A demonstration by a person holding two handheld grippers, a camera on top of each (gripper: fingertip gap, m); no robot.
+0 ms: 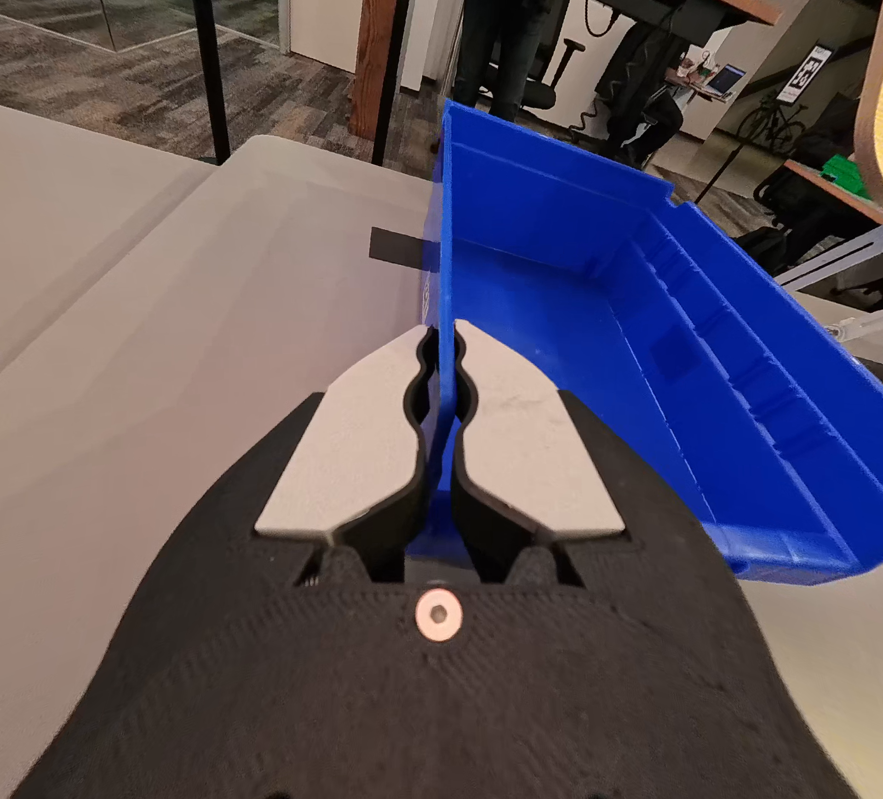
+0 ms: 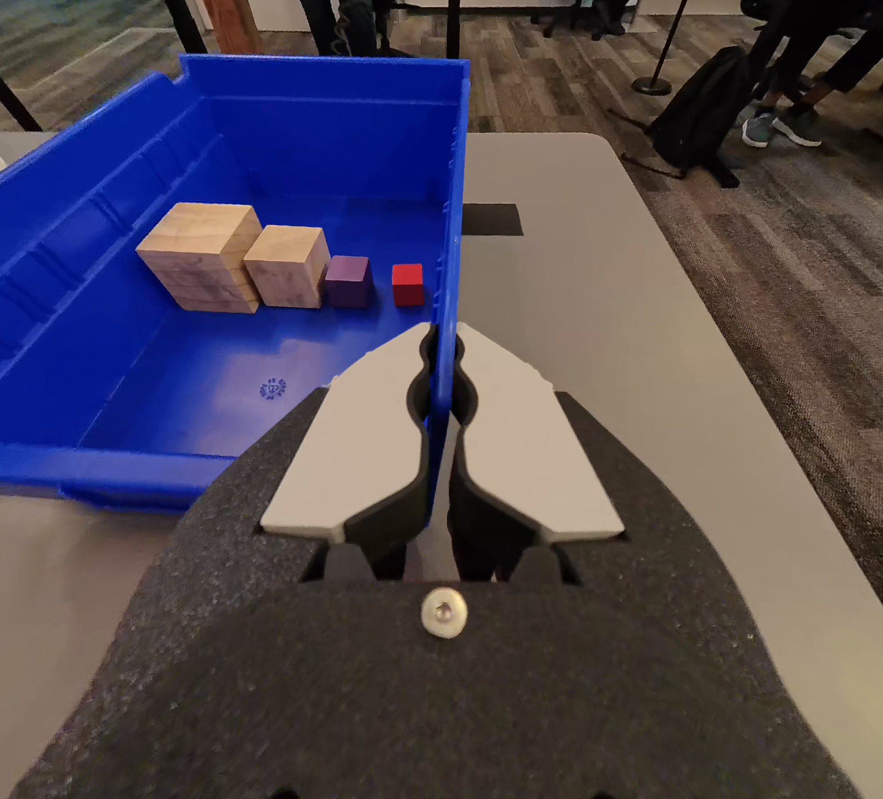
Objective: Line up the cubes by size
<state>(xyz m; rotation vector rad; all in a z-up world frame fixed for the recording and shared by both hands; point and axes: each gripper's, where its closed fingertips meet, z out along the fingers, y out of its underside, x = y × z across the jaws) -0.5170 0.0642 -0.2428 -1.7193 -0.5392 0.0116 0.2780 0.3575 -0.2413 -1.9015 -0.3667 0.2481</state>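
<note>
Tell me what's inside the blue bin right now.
Four cubes in the blue bin: large wooden cube, smaller wooden cube, purple cube, red cube. The gripper body hides the bin's near right corner.

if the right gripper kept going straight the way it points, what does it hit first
Nothing new, probably: the right gripper is already clamped on the blue bin side wall, so it would slide along that wall toward the far corner. The red cube sits just left of that line.

Bin on tabletop, near its far edge. Four cubes in a row inside, toward the bin's right wall. Tape strip just beyond that wall.
</note>
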